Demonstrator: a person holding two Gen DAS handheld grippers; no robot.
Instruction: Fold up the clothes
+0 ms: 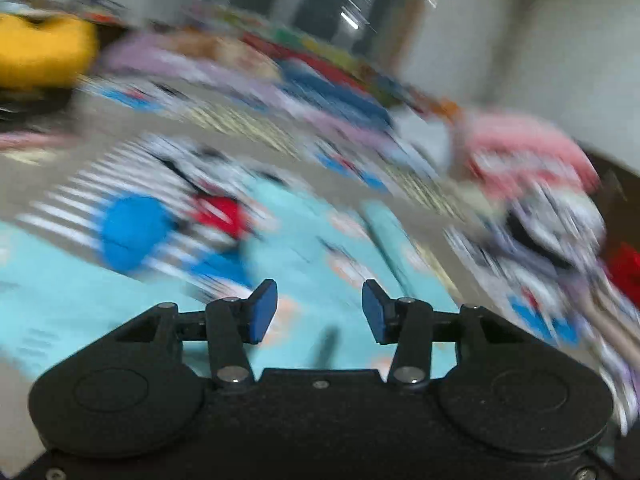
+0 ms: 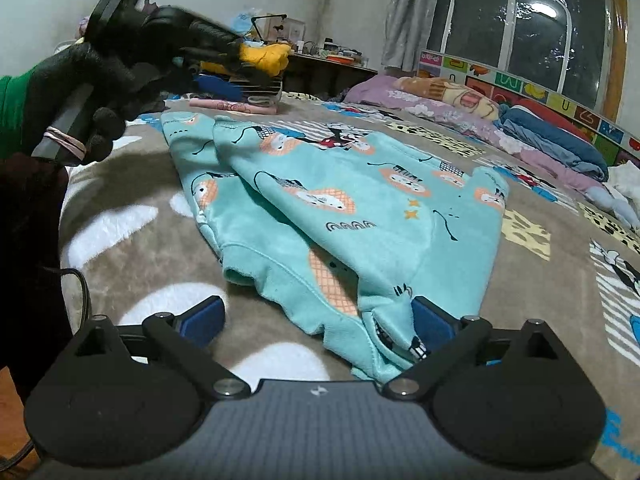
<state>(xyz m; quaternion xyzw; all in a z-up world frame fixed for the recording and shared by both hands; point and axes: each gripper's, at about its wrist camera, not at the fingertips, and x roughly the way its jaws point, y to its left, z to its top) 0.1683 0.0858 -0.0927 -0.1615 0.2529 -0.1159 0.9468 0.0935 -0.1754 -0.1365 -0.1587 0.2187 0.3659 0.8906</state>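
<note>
Meanwhile, on the bed's blanket (image 2: pixel 132 240), the turquoise sweatshirt (image 2: pixel 360 208) lies partly folded. My right gripper (image 2: pixel 316 316) gapes wide over its near hem; my left gripper (image 1: pixel 319 312), raised at far left, stands parted, grasping nothing.

Home bedroom: blanketed bed (image 2: pixel 132 240), pillows (image 2: pixel 448 94), curtained window (image 2: pixel 520 20).

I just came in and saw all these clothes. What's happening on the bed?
A person is folding a turquoise cartoon-print top on a blanket-covered bed. The right gripper is wide open at the top's near edge, not pinching it. The left gripper, held in a black-gloved hand, is raised above the top, holding nothing.
</note>
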